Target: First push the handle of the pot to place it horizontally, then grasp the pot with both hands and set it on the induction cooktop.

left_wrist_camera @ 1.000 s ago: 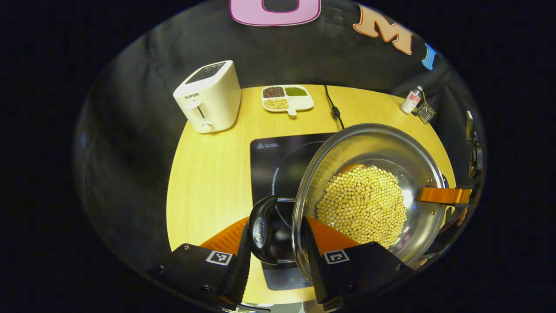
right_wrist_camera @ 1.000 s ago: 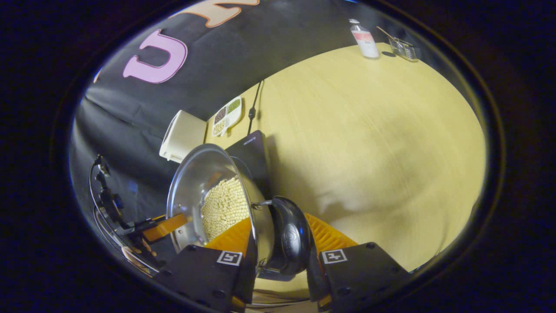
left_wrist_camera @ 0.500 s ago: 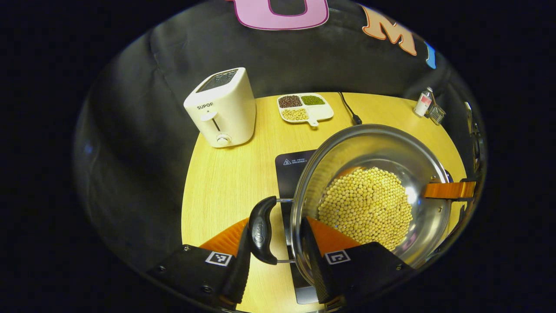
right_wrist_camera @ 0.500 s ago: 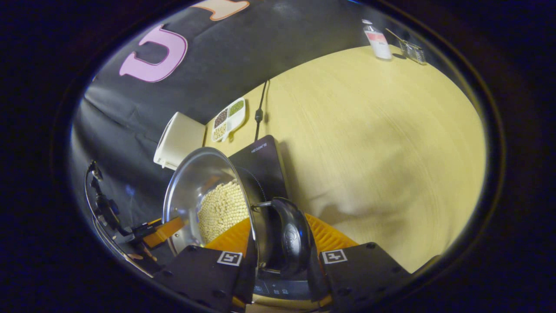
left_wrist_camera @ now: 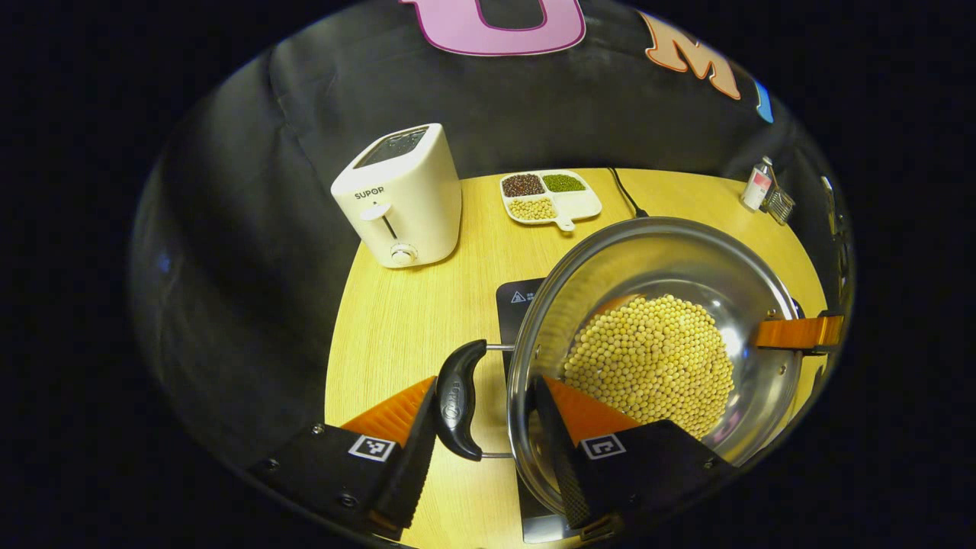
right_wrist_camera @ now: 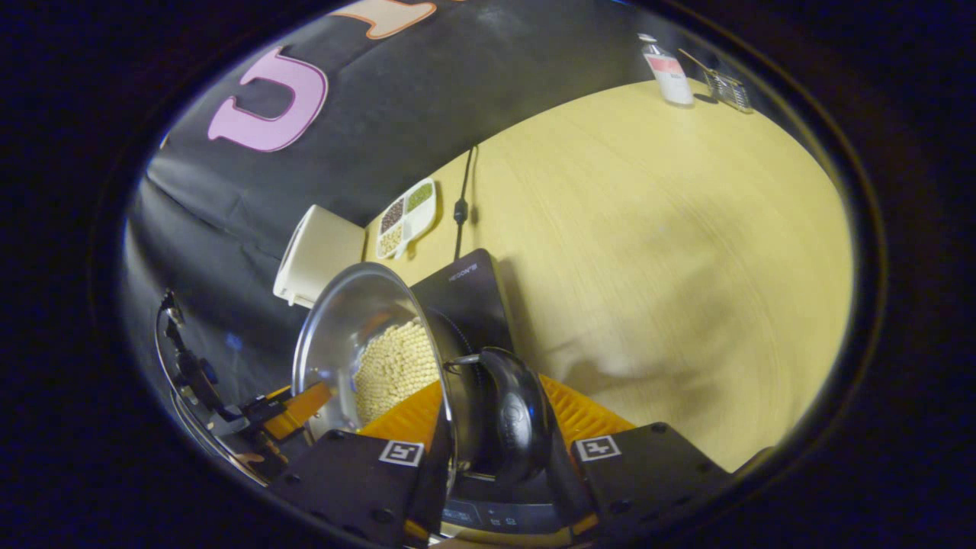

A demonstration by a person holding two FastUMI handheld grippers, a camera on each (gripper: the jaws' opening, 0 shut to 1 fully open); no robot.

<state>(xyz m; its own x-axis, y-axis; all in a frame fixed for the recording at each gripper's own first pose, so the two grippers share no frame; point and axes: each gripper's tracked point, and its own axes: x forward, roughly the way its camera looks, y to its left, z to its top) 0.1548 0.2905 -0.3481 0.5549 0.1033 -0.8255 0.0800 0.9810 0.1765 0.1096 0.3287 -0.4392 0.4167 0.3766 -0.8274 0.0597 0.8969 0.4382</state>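
One steel pot (left_wrist_camera: 656,259) of soybeans hangs over the one induction cooktop (left_wrist_camera: 515,293) on the table (left_wrist_camera: 412,320). Two grippers, left gripper (left_wrist_camera: 488,427) and right gripper (right_wrist_camera: 499,450), each have jaws clenched on one black side handle.

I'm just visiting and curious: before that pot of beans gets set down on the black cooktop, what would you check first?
1. Left gripper clamps pot handle and rim: ok.
2. Right gripper clamps the opposite handle: ok.
3. Soybeans stay inside: ok.
4. Pot above induction cooktop: ok, though centring cannot be told.
5. Pot level: cannot tell.
6. Toaster and bean tray stand clear: ok.
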